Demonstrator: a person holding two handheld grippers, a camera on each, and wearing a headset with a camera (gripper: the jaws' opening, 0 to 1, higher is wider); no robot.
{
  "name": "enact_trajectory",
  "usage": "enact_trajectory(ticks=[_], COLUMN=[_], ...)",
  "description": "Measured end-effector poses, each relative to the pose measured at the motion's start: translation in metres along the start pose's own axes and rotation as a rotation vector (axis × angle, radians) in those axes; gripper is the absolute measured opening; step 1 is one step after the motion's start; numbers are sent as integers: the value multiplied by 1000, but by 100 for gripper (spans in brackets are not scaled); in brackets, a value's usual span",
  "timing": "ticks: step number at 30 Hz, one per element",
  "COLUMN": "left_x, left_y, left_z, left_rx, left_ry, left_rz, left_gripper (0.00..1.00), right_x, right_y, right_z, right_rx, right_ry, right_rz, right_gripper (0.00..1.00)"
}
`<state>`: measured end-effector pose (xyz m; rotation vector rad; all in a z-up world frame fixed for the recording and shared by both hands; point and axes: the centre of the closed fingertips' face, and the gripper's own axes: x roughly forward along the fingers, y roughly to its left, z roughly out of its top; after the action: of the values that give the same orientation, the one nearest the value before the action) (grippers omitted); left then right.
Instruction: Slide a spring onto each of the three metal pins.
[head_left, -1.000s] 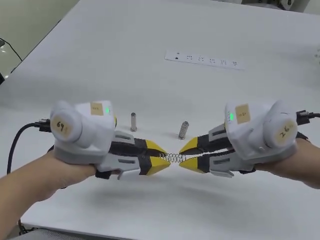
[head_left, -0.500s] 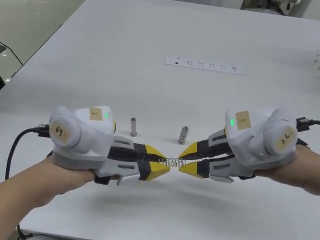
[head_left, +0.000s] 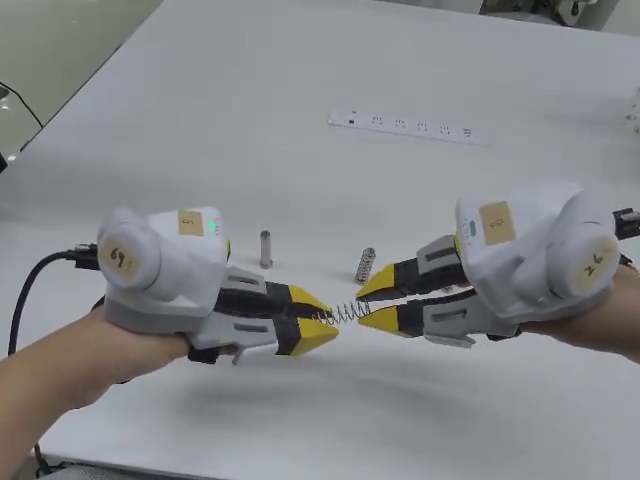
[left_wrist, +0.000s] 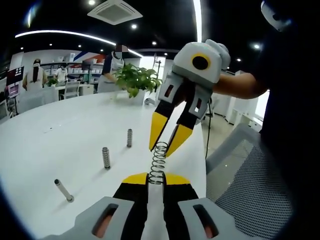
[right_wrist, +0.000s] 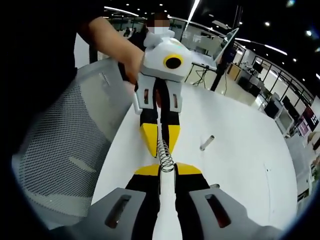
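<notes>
One spring (head_left: 345, 312) is pinched endwise between left tongs (head_left: 334, 320) and right tongs (head_left: 360, 308); two sprung pins (left_wrist: 105, 157), one bare pin (left_wrist: 63, 190).

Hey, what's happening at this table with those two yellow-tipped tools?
A person holds a gripper in each hand. The left gripper and the right gripper each pinch one end of a small coiled metal spring above the white table. Two spring-covered metal pins stand nearby, and one bare metal pin.
</notes>
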<state>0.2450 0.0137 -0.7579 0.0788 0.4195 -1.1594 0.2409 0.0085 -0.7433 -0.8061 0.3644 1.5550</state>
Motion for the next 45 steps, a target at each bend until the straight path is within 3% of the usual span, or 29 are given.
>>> enact_trajectory(ticks=[15, 26, 34, 41, 45], left_x=[1, 5, 8, 7, 8], left_y=[0, -4, -8, -11, -13], left_z=[-5, -5, -2, -2, -4], left_rx=[5, 18, 37, 53, 57], left_ry=[20, 26, 33, 40, 50], left_rz=[5, -1, -10, -17, -20], left_gripper=[2, 2, 2, 2, 2], right_x=[1, 1, 3, 2, 3], right_y=[2, 5, 4, 5, 6], right_z=[15, 37, 42, 42, 41], right_rx=[5, 64, 71, 132, 142], right_ry=[-58, -158, -201, -250, -252], right_rz=[24, 19, -2, -12, -20], right_gripper=[7, 7, 7, 8, 8])
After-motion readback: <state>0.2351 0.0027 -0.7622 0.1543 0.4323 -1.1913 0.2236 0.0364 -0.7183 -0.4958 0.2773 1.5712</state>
